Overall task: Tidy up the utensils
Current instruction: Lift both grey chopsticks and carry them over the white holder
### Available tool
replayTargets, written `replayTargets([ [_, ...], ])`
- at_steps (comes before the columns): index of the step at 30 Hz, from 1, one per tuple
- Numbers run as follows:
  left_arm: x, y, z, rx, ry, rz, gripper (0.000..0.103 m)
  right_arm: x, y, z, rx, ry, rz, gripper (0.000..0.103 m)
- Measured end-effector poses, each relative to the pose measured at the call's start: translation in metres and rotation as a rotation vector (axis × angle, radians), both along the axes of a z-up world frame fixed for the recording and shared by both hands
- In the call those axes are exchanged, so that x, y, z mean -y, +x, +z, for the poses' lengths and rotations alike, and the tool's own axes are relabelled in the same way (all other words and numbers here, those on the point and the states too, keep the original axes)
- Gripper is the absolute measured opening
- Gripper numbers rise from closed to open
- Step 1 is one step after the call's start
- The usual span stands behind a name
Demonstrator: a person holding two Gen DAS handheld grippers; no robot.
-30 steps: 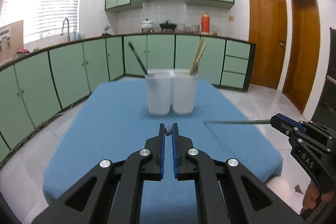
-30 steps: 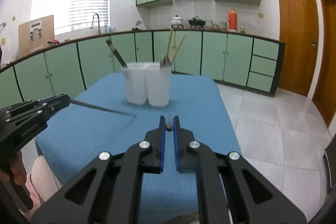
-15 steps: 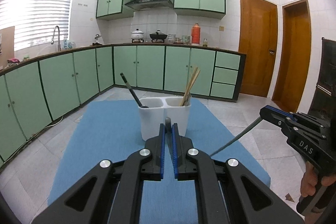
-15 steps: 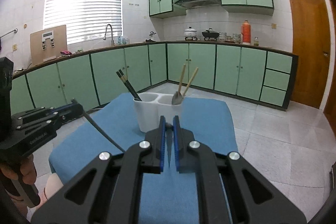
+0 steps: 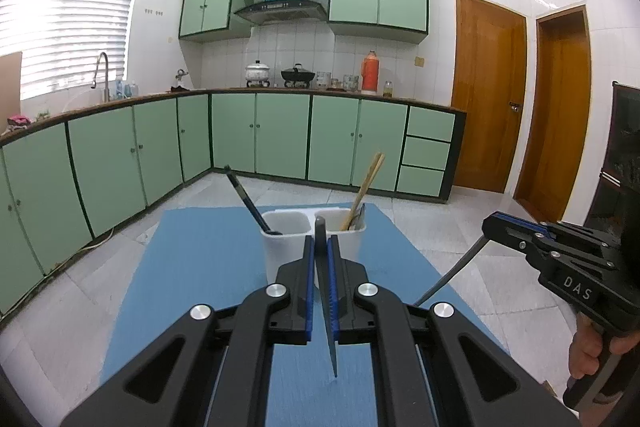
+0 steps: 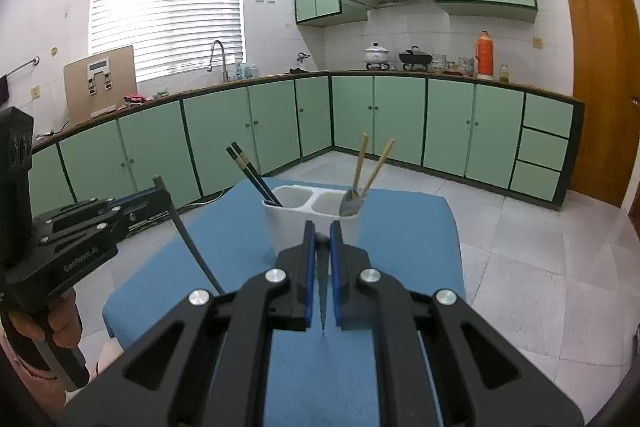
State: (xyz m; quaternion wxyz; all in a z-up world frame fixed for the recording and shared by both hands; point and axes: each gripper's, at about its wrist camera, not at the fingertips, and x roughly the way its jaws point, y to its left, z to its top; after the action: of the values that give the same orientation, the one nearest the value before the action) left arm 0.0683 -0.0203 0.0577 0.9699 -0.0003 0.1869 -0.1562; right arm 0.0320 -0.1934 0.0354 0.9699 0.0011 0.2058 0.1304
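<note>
A white two-compartment holder (image 5: 276, 251) (image 6: 288, 223) stands on the blue table (image 5: 200, 267) (image 6: 400, 247). Its left compartment holds black chopsticks (image 5: 248, 203) (image 6: 252, 175). Wooden chopsticks (image 5: 366, 187) (image 6: 378, 163) and a metal spoon (image 6: 350, 205) lean in the right one. My left gripper (image 5: 319, 243) (image 6: 160, 193) is shut on a dark chopstick (image 5: 330, 339) (image 6: 192, 243) that hangs tip down. My right gripper (image 6: 322, 227) (image 5: 490, 225) is shut on another dark chopstick (image 6: 322, 307) (image 5: 448, 275), also slanting down. Both grippers hover above the table's near part, short of the holder.
A person's hand (image 5: 584, 359) (image 6: 60, 323) grips each handle. Green kitchen cabinets (image 5: 280, 135) curve round the room beyond a tiled floor (image 6: 520, 247). Two wooden doors (image 5: 488, 99) stand at the right. The table's right edge (image 5: 420, 267) drops to the floor.
Both grippers rose and the holder sank lower in both views. The two held chopsticks swung from lying nearly level to hanging steeply down.
</note>
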Motion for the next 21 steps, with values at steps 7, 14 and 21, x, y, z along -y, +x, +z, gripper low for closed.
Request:
replayTargets([
  [7, 0.0, 0.007, 0.017, 0.041, -0.013, 0.009, 0.006, -0.003, 0.005, 0.021, 0.015, 0.011, 0.051, 0.006],
  [14, -0.007, 0.015, 0.057, 0.148, -0.031, 0.029, 0.006, -0.006, 0.0, 0.073, 0.089, 0.021, 0.094, 0.006],
  [21, 0.003, 0.043, 0.099, 0.271, -0.028, 0.052, 0.006, 0.0, 0.026, 0.123, 0.147, 0.03, 0.086, 0.006],
])
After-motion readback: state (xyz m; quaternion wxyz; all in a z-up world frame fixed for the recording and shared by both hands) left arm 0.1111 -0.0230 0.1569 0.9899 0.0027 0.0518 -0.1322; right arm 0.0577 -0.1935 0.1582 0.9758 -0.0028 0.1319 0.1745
